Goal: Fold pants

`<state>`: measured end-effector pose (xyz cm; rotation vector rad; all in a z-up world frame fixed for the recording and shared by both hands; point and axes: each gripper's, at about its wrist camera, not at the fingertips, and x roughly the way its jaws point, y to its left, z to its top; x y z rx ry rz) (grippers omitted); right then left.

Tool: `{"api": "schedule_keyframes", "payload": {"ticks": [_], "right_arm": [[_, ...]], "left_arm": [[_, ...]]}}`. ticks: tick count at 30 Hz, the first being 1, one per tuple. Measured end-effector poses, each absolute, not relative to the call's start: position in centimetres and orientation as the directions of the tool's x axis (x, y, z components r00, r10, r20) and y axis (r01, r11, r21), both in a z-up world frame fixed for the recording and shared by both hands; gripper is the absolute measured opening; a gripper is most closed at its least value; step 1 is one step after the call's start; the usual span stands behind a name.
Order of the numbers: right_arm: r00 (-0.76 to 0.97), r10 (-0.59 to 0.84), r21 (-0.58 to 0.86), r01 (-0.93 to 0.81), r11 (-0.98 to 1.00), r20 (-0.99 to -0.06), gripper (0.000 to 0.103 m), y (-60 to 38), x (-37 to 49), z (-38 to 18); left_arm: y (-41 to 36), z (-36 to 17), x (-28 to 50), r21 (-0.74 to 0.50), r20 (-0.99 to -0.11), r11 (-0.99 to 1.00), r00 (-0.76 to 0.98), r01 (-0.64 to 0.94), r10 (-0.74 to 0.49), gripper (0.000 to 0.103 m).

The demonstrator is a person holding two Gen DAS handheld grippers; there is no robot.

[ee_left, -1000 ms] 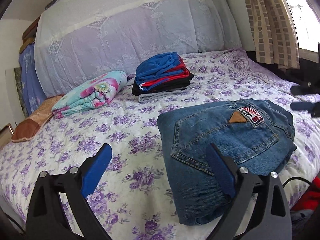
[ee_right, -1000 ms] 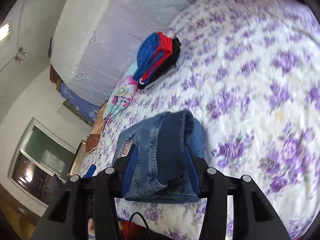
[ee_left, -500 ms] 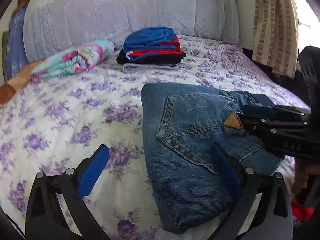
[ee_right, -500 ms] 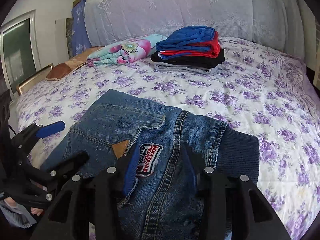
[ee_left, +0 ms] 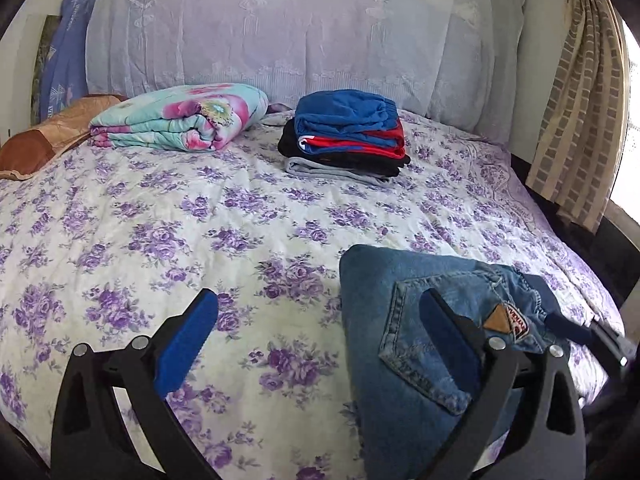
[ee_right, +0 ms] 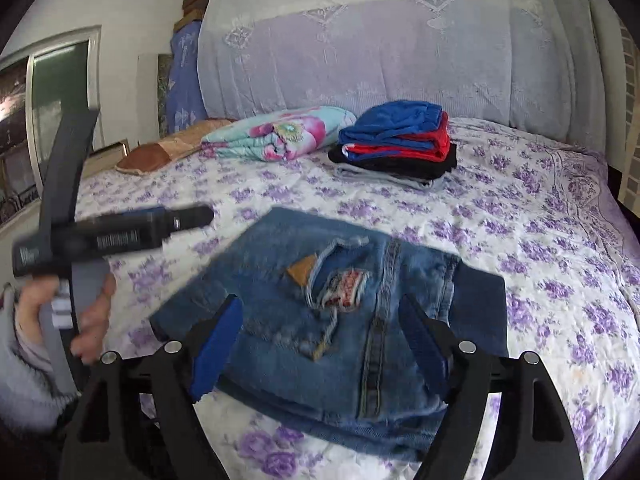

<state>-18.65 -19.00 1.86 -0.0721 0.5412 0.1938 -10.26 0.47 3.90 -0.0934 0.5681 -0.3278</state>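
Lying folded into a compact bundle, the blue denim jeans rest near the foot edge of the bed with its purple-flowered white sheet, back pocket and brown patch facing up.

Left gripper, with black arms and blue pads, hangs spread wide above the sheet, its right finger over the jeans' edge, nothing between the pads; right gripper likewise stands open, straddling the bundle without pinching it. A stack of folded blue, red, black and grey clothes sits by the headboard, just beside a rolled floral quilt.
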Motion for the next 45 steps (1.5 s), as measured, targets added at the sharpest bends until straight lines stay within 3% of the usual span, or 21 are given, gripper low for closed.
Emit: {"api": "schedule_keyframes", "payload": {"ticks": [5, 9, 11, 13, 15, 19, 22, 23, 28, 33, 36, 40, 45], "right_arm": [[0.822, 0.202, 0.024, -0.224, 0.974, -0.533, 0.085, -19.9, -18.2, 0.2], [0.824, 0.194, 0.010, -0.224, 0.975, -0.533, 0.086, -19.6, -18.2, 1.0], [0.850, 0.196, -0.001, -0.225, 0.974, -0.488, 0.086, -19.5, -19.2, 2.2], [0.882, 0.221, 0.017, -0.236, 0.972, -0.415, 0.095, -19.9, -20.6, 3.6], [0.888, 0.243, 0.041, -0.247, 0.968, -0.391, 0.098, -20.2, -21.1, 4.1], [0.819, 0.231, 0.056, -0.238, 0.970, -0.526, 0.099, -20.6, -18.7, 0.5], [0.845, 0.216, -0.008, -0.252, 0.968, -0.489, 0.099, -20.0, -19.3, -0.6], [0.841, 0.217, -0.010, -0.255, 0.967, -0.496, 0.099, -19.8, -19.4, -0.6], [0.861, 0.244, 0.010, -0.267, 0.964, -0.446, 0.099, -20.4, -21.0, 0.3], [0.921, 0.198, 0.105, -0.172, 0.979, -0.335, 0.099, -24.3, -24.7, 2.0], [0.923, 0.176, 0.226, -0.101, 0.969, -0.342, 0.099, -27.4, -24.5, 3.3], [0.916, 0.249, 0.477, -0.074, 0.876, -0.314, 0.099, -31.8, -24.4, 3.3], [0.896, 0.301, 0.607, -0.045, 0.794, -0.327, 0.099, -33.9, -23.6, 1.9]], "left_arm": [[-3.7, 0.4, -6.8, -0.015, -0.633, 0.963, 0.743, 0.270, -0.219, 0.099], [-2.5, 0.2, -7.2, -0.069, -0.627, 0.963, 0.739, 0.261, -0.245, 0.099], [-1.6, 0.9, -7.8, -0.083, -0.611, 0.967, 0.754, 0.242, -0.242, 0.099], [-0.5, 1.7, -8.8, -0.105, -0.573, 0.969, 0.783, 0.224, -0.243, 0.099], [0.5, 2.5, -10.0, -0.142, -0.542, 0.965, 0.798, 0.221, -0.263, 0.099], [0.2, 2.8, -11.4, -0.160, -0.546, 0.951, 0.780, 0.263, -0.307, 0.099], [-2.5, 0.6, -11.3, -0.034, -0.598, 0.955, 0.759, 0.296, -0.257, 0.099], [-2.7, 0.0, -11.4, -0.026, -0.580, 0.958, 0.776, 0.285, -0.247, 0.099], [-0.2, -0.4, -10.7, -0.230, -0.589, 0.933, 0.723, 0.278, -0.360, 0.099], [2.0, 1.4, -12.3, -0.189, -0.552, 0.957, 0.781, 0.222, -0.290, 0.099], [2.8, 3.0, -13.3, -0.153, -0.534, 0.964, 0.803, 0.218, -0.267, 0.099], [3.1, 4.6, -14.4, -0.126, -0.504, 0.961, 0.818, 0.247, -0.277, 0.099], [1.7, 4.0, -14.4, -0.154, -0.541, 0.938, 0.768, 0.310, -0.343, 0.099]]}}
